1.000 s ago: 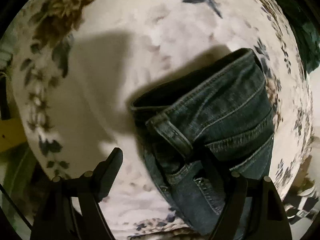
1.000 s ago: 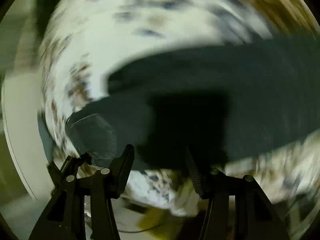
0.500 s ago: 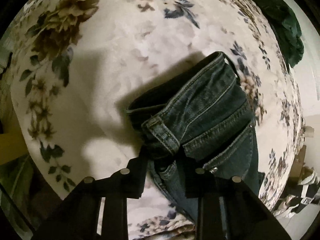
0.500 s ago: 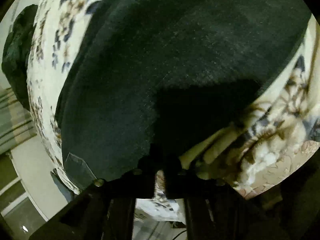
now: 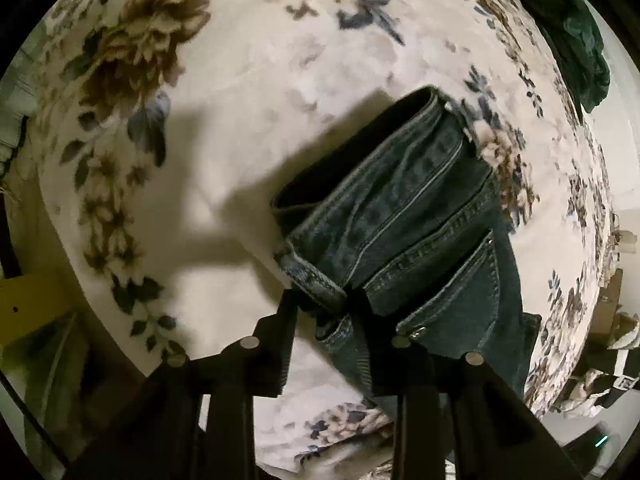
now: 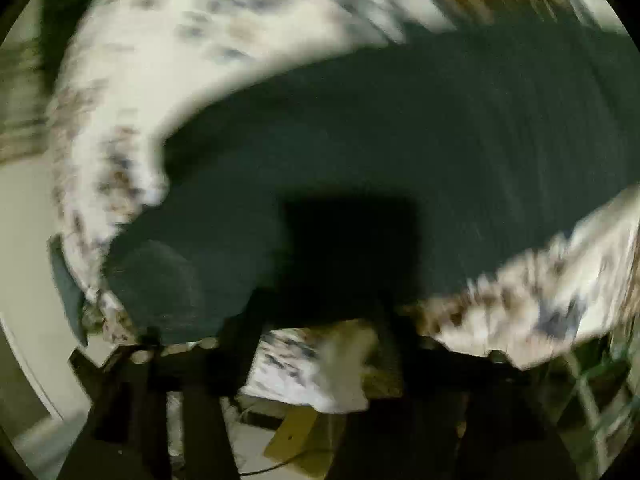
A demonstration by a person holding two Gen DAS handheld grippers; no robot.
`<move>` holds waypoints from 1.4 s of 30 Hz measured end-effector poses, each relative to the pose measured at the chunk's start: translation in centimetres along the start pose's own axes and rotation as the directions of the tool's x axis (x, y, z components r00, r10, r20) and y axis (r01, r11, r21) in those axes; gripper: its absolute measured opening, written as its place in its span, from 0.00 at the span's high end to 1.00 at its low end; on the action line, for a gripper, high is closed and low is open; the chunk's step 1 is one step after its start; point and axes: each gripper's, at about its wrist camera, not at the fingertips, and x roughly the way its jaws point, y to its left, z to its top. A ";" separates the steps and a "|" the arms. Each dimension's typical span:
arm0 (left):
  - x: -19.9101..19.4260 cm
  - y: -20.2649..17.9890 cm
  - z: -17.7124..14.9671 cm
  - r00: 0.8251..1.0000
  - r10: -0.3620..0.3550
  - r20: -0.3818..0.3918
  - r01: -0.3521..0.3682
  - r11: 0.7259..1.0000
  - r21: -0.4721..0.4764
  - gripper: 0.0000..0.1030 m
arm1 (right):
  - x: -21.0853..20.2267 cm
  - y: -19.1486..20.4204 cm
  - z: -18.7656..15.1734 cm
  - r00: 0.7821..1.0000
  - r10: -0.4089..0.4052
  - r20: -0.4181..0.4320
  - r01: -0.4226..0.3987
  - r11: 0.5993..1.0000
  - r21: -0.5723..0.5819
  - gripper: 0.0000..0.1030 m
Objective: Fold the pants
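Observation:
Dark blue jeans (image 5: 416, 232) lie on a floral bedspread (image 5: 248, 80). In the left wrist view my left gripper (image 5: 326, 312) is shut on the waistband corner (image 5: 316, 280) and holds it lifted off the bed. The right wrist view is blurred by motion. It shows the dark leg cloth of the jeans (image 6: 380, 152) spread across the bedspread (image 6: 168, 60). My right gripper (image 6: 320, 328) sits at the near edge of the cloth with its jaws apart. I see no cloth between them.
A dark green garment (image 5: 576, 52) lies at the bed's far right edge. A yellow object (image 5: 28, 304) sits beside the bed at left, and it also shows below the bed edge in the right wrist view (image 6: 296, 436). Floor shows at left (image 6: 24, 264).
My left gripper stays shut on the waistband and has lifted it further. My right gripper was shut at the leg's edge half a second ago; its jaws now stand apart and it is swinging fast.

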 end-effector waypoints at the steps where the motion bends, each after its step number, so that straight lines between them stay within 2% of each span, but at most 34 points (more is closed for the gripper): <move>1: -0.3 -0.2 0.1 1.000 0.023 0.020 -0.023 1.000 0.009 0.60 | -0.5 2.1 1.2 1.000 0.007 0.001 -0.006 0.999 -0.050 0.39; 4: -0.8 -0.6 0.5 0.994 0.079 0.081 -0.082 0.996 0.034 0.47 | 0.8 7.4 5.4 0.999 0.037 -0.004 -0.037 0.989 -0.146 0.38; 5: -0.9 -0.7 0.8 0.992 0.096 0.087 -0.099 0.994 0.034 0.37 | 2.0 9.3 7.3 1.000 0.016 -0.003 -0.016 0.984 -0.175 0.38; 6: -0.9 -0.9 1.0 0.991 0.102 0.091 -0.105 0.994 0.033 0.34 | 3.1 11.1 9.0 1.000 -0.001 -0.009 -0.001 0.982 -0.189 0.38; 7: -1.1 -0.8 1.2 0.990 0.104 0.099 -0.107 0.994 0.032 0.33 | 4.5 12.3 10.4 0.999 -0.011 -0.031 0.005 0.980 -0.200 0.38; 9: -1.1 -1.1 1.6 0.984 0.121 0.127 -0.127 0.991 0.037 0.32 | 8.4 13.4 13.1 0.989 -0.075 -0.128 0.051 0.983 -0.177 0.38; 11: -0.3 -1.8 2.3 0.977 0.149 0.154 -0.159 0.986 0.055 0.31 | 10.7 14.1 14.3 0.979 -0.122 -0.164 0.098 0.984 -0.149 0.38; 12: 0.4 -2.0 2.5 0.975 0.165 0.152 -0.177 0.982 0.072 0.31 | 10.8 14.0 14.7 0.980 -0.118 -0.158 0.100 0.988 -0.114 0.44; 13: 1.2 -2.3 2.8 0.973 0.181 0.141 -0.193 0.978 0.082 0.31 | 10.2 13.9 14.9 0.986 -0.107 -0.126 0.096 0.991 -0.094 0.84; 14: 2.3 -2.3 3.2 0.974 0.192 0.120 -0.204 0.974 0.095 0.30 | 9.9 13.8 15.0 0.986 -0.116 -0.119 0.106 0.991 -0.086 0.96; 16: 3.2 -1.9 3.4 0.974 0.202 0.101 -0.213 0.971 0.108 0.29 | 8.3 13.0 14.9 0.994 -0.053 -0.099 0.051 0.998 -0.022 0.96; 19: 3.7 -1.0 3.4 0.974 0.203 0.096 -0.214 0.970 0.116 0.20 | 4.9 12.5 14.6 0.999 0.004 -0.040 -0.005 1.000 -0.017 0.97; 22: 3.9 -0.3 3.4 0.975 0.207 0.084 -0.215 0.970 0.110 0.20 | 3.5 11.9 15.1 0.999 0.050 -0.012 -0.051 0.999 -0.004 1.00; 25: 4.1 -0.3 3.5 0.976 0.207 0.072 -0.214 0.970 0.112 0.20 | 2.3 10.7 17.8 0.994 0.038 0.098 -0.039 0.999 0.012 1.00; 27: 3.7 -0.5 3.3 0.976 0.206 0.074 -0.214 0.969 0.125 0.20 | 2.6 10.0 19.2 0.996 0.087 0.002 -0.087 0.996 0.023 0.99; 28: 3.5 -0.7 3.2 0.976 0.203 0.077 -0.212 0.969 0.130 0.20 | 2.5 10.1 19.2 0.996 0.083 -0.045 -0.083 0.997 -0.006 0.97; 30: 3.1 -0.9 2.6 0.974 0.206 0.090 -0.217 0.965 0.147 0.20 | 2.4 11.4 18.2 0.994 0.054 -0.092 -0.066 0.988 -0.137 0.72; 31: 2.8 -0.8 2.5 0.974 0.206 0.091 -0.218 0.964 0.151 0.20 | 2.2 11.8 17.3 0.995 0.022 -0.098 -0.043 0.976 -0.214 0.50; 32: 2.7 -0.8 2.3 0.974 0.205 0.092 -0.217 0.964 0.153 0.20 | 2.4 12.0 16.7 0.994 0.000 -0.105 -0.028 0.963 -0.267 0.46; 36: 2.5 -1.1 1.9 0.973 0.211 0.090 -0.223 0.962 0.159 0.20 | 4.7 12.1 15.2 0.985 -0.100 -0.137 0.034 0.906 -0.422 0.46; 39: 2.3 -1.0 1.9 0.972 0.218 0.090 -0.230 0.959 0.163 0.20 | 6.3 13.0 13.8 0.977 -0.187 -0.100 0.102 0.828 -0.551 0.46; 40: 2.3 -0.9 1.9 0.972 0.217 0.087 -0.229 0.960 0.161 0.20 | 6.6 13.1 13.5 0.974 -0.210 -0.082 0.124 0.802 -0.584 0.54; 41: 2.8 -1.6 1.5 0.972 0.218 0.088 -0.230 0.960 0.161 0.20 | 6.5 13.1 13.1 0.973 -0.223 -0.053 0.146 0.780 -0.608 0.91; 42: 2.8 -1.7 1.4 0.972 0.219 0.090 -0.231 0.959 0.162 0.20 | 6.4 13.1 12.8 0.970 -0.241 -0.027 0.171 0.760 -0.627 0.99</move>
